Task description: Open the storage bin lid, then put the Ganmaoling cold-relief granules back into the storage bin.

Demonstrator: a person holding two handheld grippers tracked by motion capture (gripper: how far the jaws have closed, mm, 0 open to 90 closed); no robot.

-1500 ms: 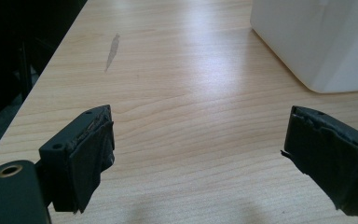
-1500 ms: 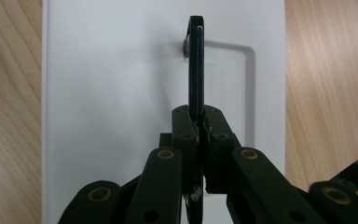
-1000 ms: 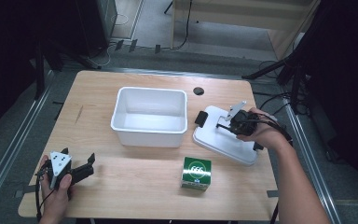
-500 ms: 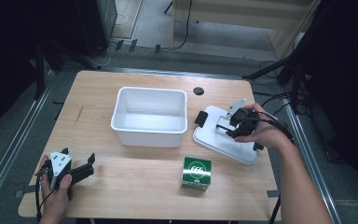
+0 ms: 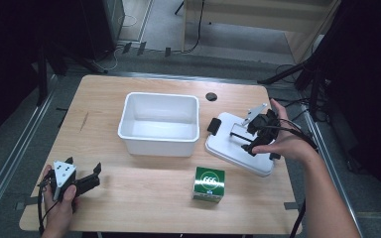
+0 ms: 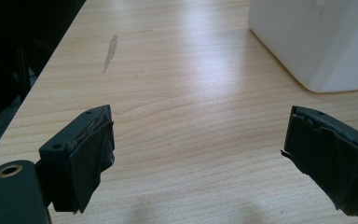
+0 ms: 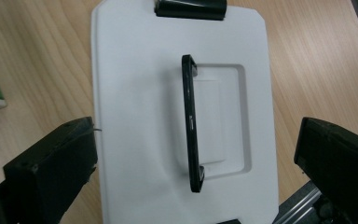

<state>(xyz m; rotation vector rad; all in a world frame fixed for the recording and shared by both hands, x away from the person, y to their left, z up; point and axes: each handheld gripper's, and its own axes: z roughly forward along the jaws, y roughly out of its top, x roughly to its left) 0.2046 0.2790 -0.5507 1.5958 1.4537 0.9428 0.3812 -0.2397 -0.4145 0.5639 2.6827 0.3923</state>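
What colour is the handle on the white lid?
Black. The handle on the lid shows best in the right gripper view.

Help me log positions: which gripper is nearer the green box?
Right. The right gripper hovers over the white lid just beyond the green box; the left gripper rests farther off.

- The left black hand-held gripper (image 5: 87, 181) sits low at the near left of the pale wooden surface (image 5: 144, 183), gripped in the person's left hand (image 5: 59, 198), with its grey three-cornered plate on top.
- Its jaws point toward the right of the high view and stand wide apart, with nothing between the worn black pads (image 6: 91, 161).
- The right black hand-held gripper (image 5: 243, 139) is held above the surface at the far right in the right hand (image 5: 278, 141), whose forearm comes in from the lower right.
- Its jaws have just been opening and now stand wide, pressing on nothing.
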